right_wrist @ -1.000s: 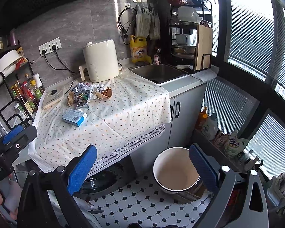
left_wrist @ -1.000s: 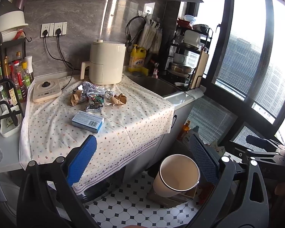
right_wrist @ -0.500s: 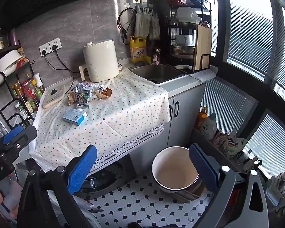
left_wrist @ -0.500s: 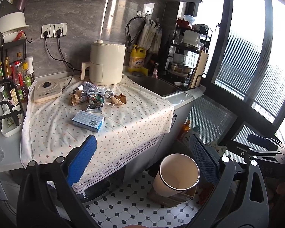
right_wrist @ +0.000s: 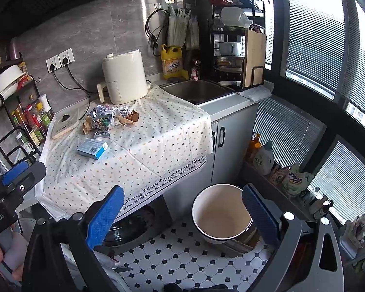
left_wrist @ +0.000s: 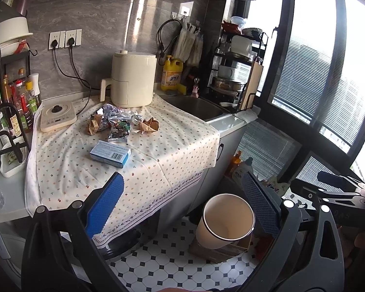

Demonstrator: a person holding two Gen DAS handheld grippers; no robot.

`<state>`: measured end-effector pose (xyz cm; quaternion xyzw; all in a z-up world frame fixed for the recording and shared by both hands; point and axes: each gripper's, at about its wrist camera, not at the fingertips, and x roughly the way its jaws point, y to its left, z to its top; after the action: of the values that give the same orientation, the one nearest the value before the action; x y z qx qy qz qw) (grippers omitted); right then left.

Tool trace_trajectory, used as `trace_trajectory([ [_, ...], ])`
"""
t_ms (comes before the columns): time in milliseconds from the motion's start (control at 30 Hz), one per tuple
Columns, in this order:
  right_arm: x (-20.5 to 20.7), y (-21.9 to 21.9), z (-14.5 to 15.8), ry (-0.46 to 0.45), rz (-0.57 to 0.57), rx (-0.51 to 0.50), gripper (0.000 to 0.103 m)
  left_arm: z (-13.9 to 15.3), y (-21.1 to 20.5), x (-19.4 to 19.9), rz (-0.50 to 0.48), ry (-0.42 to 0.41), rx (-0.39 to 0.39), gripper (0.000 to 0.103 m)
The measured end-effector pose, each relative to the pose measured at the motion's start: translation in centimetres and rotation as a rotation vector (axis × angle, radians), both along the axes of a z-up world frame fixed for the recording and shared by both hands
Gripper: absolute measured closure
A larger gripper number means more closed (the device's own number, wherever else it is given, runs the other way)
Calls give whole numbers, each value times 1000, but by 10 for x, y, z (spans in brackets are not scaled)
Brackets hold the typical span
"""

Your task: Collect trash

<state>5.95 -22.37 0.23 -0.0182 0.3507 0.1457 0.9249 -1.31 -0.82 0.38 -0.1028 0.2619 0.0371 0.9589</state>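
Note:
A heap of crumpled foil wrappers and brown paper [left_wrist: 120,123] [right_wrist: 109,119] lies on the dotted tablecloth [left_wrist: 158,155] in front of a cream appliance. Nearer me rests a blue carton [left_wrist: 110,153] [right_wrist: 92,148]. On the tiled floor stands a cream bin [left_wrist: 225,221] [right_wrist: 221,213], its inside bare. My left gripper [left_wrist: 182,202] hangs open above the counter's front edge, well short of the trash. My right gripper [right_wrist: 182,209] is open too, over the floor beside the bin. Nothing sits between either pair of blue pads.
A cream appliance [left_wrist: 132,79] and a small cooker [left_wrist: 57,115] stand behind the trash. A bottle rack [left_wrist: 9,112] lines the left. The sink [left_wrist: 194,107] and a dish rack [left_wrist: 238,73] are at the right, with detergent bottles [right_wrist: 262,155] by the window.
Both views have shifted slightly; the counter and bin sit almost where they were. Both grippers stay open and nothing was picked up.

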Motion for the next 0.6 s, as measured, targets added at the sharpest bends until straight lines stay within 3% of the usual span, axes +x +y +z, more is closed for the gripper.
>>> trace_trajectory([
  [600,-1,3,-8,37,-17,35,8,0,4,1,-16,6,-3,6],
])
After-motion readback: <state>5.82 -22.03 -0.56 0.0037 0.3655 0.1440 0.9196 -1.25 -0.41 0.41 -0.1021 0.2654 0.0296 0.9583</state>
